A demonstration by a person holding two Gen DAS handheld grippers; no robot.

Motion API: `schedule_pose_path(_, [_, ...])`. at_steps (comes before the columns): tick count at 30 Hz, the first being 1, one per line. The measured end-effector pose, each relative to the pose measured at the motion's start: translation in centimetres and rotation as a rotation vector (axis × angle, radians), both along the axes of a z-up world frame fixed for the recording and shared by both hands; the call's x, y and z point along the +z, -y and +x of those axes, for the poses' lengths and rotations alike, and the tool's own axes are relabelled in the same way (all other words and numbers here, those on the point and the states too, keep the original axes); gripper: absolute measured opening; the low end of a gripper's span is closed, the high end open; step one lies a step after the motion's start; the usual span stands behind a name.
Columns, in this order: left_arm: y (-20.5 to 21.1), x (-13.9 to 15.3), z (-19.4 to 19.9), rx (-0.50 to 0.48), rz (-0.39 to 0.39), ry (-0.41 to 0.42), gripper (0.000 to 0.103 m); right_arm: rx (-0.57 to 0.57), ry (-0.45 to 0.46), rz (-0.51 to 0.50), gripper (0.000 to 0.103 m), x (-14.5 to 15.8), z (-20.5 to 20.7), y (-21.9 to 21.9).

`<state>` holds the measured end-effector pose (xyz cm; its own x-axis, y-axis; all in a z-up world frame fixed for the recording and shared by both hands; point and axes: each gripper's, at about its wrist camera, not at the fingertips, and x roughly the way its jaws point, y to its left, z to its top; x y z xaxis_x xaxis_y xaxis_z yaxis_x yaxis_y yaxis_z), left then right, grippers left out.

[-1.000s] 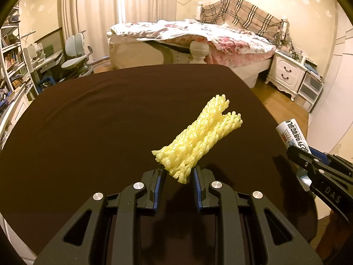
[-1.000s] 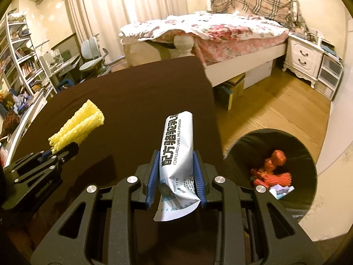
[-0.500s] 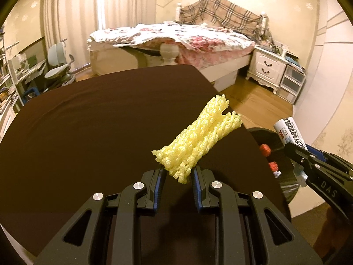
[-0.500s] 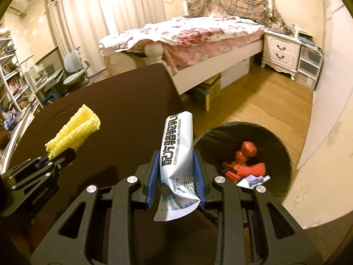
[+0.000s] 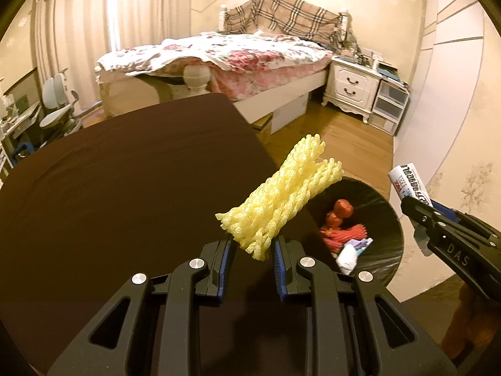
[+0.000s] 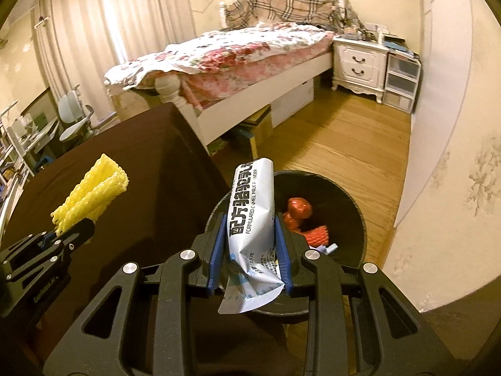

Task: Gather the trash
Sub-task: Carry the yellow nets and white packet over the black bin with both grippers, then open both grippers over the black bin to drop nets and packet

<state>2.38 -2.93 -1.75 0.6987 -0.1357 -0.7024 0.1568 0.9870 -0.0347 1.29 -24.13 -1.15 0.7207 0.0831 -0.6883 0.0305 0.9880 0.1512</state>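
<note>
My left gripper (image 5: 252, 244) is shut on a yellow foam net (image 5: 281, 197), held above the right edge of the dark brown table (image 5: 125, 188). The net's far end reaches over the rim of a black trash bin (image 5: 388, 210) that stands on the floor. My right gripper (image 6: 250, 244) is shut on a white milk powder packet (image 6: 252, 213), which hangs over the trash bin (image 6: 353, 213). Inside the bin lie red items (image 6: 299, 208) and a small white scrap. The left gripper (image 6: 75, 230) with the foam net (image 6: 90, 194) also shows at the left of the right wrist view.
A bed (image 5: 225, 59) with a floral cover stands behind the table, with boxes under it. A white nightstand (image 6: 360, 62) and plastic drawers (image 6: 402, 83) sit by the wall. Wooden floor (image 6: 338, 141) lies around the bin. Office chairs (image 5: 59, 109) and shelves are at far left.
Both grippers have moved to the right off the table toward the bin, still holding their items. The bin now lies under the packet and beside the foam net.
</note>
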Motion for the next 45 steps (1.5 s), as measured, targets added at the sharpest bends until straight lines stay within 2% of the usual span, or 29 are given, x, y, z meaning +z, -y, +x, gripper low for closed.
schedule_pose_path(20, [5.7, -0.9, 2.8, -0.079, 0.036, 0.003, 0.024, -0.095, 0.002, 0.005, 0.029, -0.8, 0.8, 3.6])
schedule_pose_path(39, [8.4, -1.5, 4.4, -0.112, 0.057, -0.010, 0.025, -0.126, -0.017, 0.011, 0.031, -2.1, 2.4, 5.3])
schedule_pose_path(41, [8.5, -1.6, 4.4, -0.114, 0.054, -0.010, 0.028, -0.129, -0.018, 0.013, 0.032, -2.2, 2.5, 5.4])
schedule_pose_path(43, [8.5, -1.7, 4.5, -0.111, 0.057, -0.012, 0.035, -0.134, -0.020, 0.016, 0.039, -2.4, 2.5, 5.6])
schedule_pose_path(45, [8.5, -1.7, 4.6, -0.106, 0.056, -0.012, 0.049, -0.138, -0.017, 0.016, 0.039, -2.4, 2.4, 5.7])
